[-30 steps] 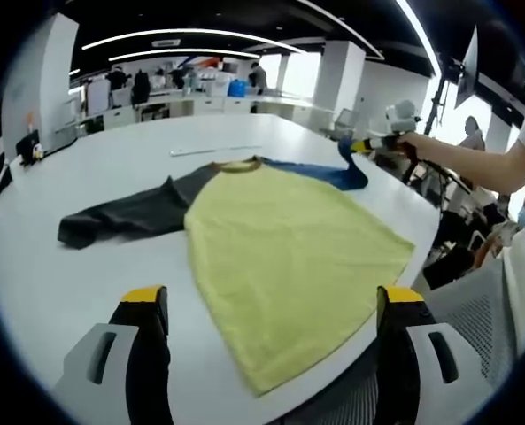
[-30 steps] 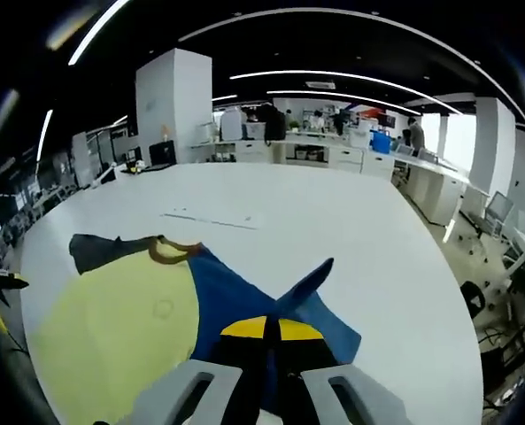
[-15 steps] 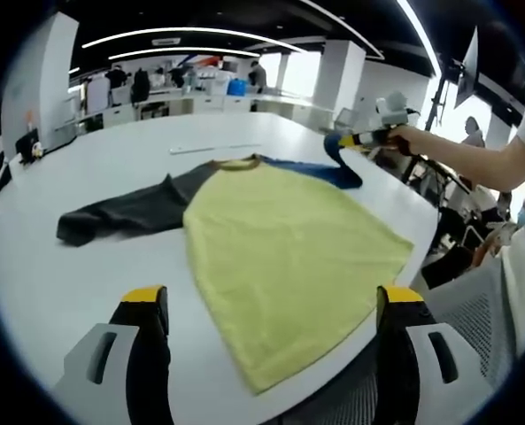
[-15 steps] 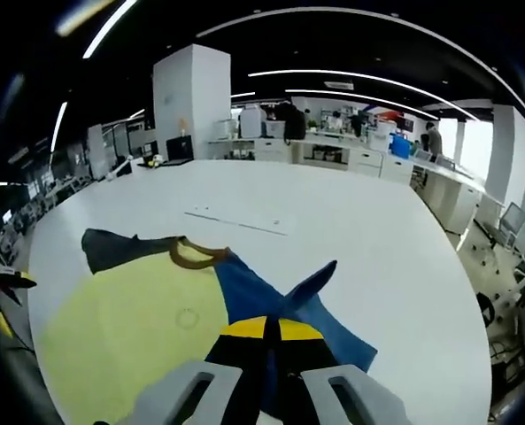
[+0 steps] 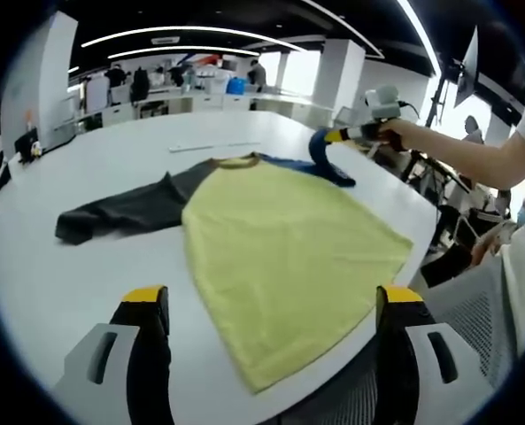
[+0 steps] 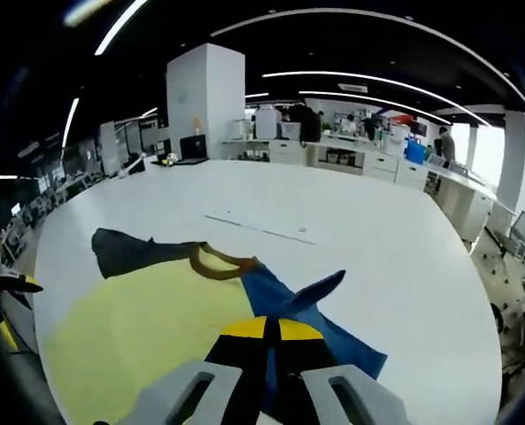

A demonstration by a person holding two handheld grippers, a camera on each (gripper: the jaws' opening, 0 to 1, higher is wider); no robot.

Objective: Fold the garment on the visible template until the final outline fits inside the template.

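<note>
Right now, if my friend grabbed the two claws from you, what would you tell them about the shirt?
Right claw: shut on the blue sleeve, lifted off the white table at the far right edge.
Left claw: open, holding nothing, hovering by the shirt's near hem.
The shirt lies flat: yellow body, brown collar, dark grey sleeve spread out to the left.
Done: blue sleeve picked up. No fold is laid down yet.
Left: lay the blue sleeve over the yellow body, fold the grey sleeve in, then fold the body. I can't make out the template outline, so check the fit yourself.
</note>
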